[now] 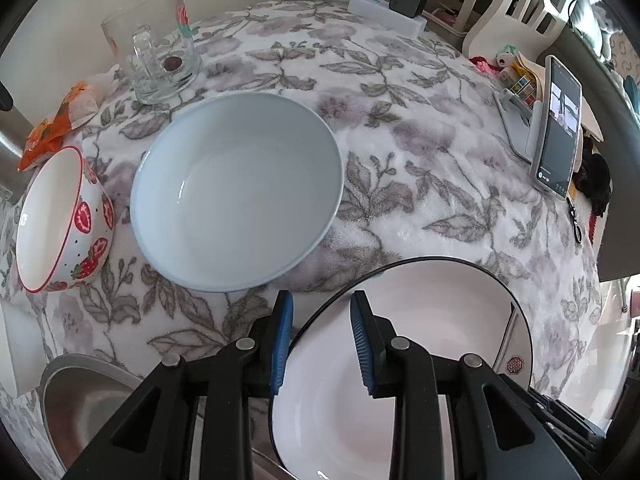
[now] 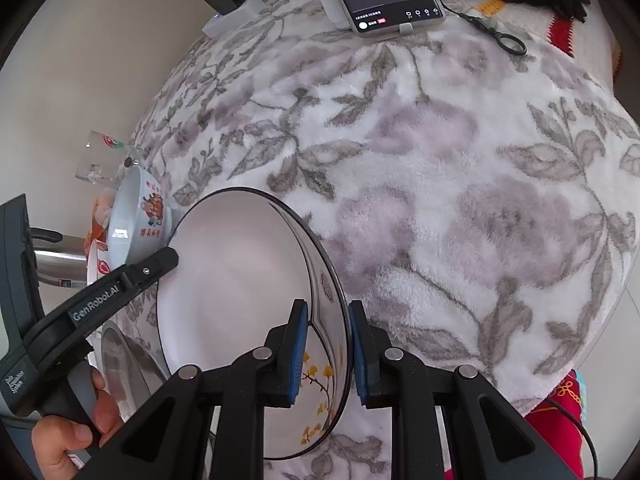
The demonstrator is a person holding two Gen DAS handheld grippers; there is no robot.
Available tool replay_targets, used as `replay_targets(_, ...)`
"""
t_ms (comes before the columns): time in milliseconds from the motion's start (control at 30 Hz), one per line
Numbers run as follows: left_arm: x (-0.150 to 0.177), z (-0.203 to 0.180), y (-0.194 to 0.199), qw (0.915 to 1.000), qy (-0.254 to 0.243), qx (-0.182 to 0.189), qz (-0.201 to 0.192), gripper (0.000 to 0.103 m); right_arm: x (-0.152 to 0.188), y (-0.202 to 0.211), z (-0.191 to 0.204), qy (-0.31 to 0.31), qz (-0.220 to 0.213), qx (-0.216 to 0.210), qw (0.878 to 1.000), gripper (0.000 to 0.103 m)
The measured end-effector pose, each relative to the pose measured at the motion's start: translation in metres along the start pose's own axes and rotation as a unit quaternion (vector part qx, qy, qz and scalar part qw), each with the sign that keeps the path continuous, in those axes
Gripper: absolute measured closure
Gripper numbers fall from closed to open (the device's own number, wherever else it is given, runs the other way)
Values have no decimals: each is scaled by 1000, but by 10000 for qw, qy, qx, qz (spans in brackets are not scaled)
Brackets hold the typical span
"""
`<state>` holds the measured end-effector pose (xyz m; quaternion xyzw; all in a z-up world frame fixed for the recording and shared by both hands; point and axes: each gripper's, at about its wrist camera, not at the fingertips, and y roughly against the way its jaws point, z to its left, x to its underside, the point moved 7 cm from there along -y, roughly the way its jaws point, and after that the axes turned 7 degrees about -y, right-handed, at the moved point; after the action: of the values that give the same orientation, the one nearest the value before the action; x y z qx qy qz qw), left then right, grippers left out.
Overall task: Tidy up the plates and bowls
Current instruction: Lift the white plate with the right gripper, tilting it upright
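white plate (image 2: pixel 236 280) | rim between right tongs (image 2: pixel 328 354); left tongs (image 1: pixel 322 344) astride rim

Glossy ceramic plate (image 2: pixel 240 280); fluffy cloth (image 2: pixel 440 180); steel, probably, bowl (image 1: pixel 80 400).

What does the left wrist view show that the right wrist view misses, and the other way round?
Only the left wrist view shows the inside of the pale blue bowl, the strawberry bowl tipped on its side and the left gripper straddling the black-rimmed plate's edge, jaws apart.

Only the right wrist view shows the right gripper with a pad on either side of that plate's tilted rim, its yellow flower print, and the hand holding the other tool.

Both show the glass mug, the phone and the floral cloth.
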<state>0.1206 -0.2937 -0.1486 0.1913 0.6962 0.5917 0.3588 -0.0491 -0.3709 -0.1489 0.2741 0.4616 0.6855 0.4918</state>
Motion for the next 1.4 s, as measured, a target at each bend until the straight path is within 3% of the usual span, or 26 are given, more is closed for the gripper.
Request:
replay_targets(467,2,-4,-5,10000,-76,-12,46,72,-3,1,2,16,-96,3,10000,81)
replay_targets(667,1,-5,0,9995,31,312,-74,72,-14,11,5,170,-416,64,9990,81)
replay_targets(767,-2,-10,7,9992,-44,362,-186,73,-19,9,1,40,-369,-55,9993,81)
replay_targets(800,-3,-13,9,9986,-59,470,-220,73,-20,7,0,-1,-345,-90,9994,81)
replay_targets(833,-4,-21,11,9956,-20,906,-225,76,-20,6,-1,-13,-323,-86,9994,81)
replay_targets(867,-5,-24,10,9945,3,1033,-192,77,-21,4,-1,-15,-302,-61,9995,81)
replay_targets(900,-4,-26,9,9952,-16,961,-156,77,-20,3,-2,-19,-291,-45,9996,81)
replay_targets(967,-5,-25,8,9985,-234,474,-159,79,-19,1,-4,-46,-254,-16,9997,81)
replay_targets(1033,-5,-21,10,9984,-157,520,-175,79,-19,2,-5,-49,-253,-8,9997,81)
replay_targets(1133,-6,-8,16,9994,-144,201,-238,79,-19,2,-5,-22,-246,27,9997,81)
replay_targets(1233,-7,2,19,9995,-59,159,-265,79,-18,1,-7,-39,-207,33,9998,81)
replay_targets(1333,-4,10,13,9999,-52,-40,-101,79,-15,0,-9,-52,-148,63,9999,81)
replay_targets(1400,1,9,2,9999,6,130,91,78,-12,1,-10,-13,-136,95,9999,81)
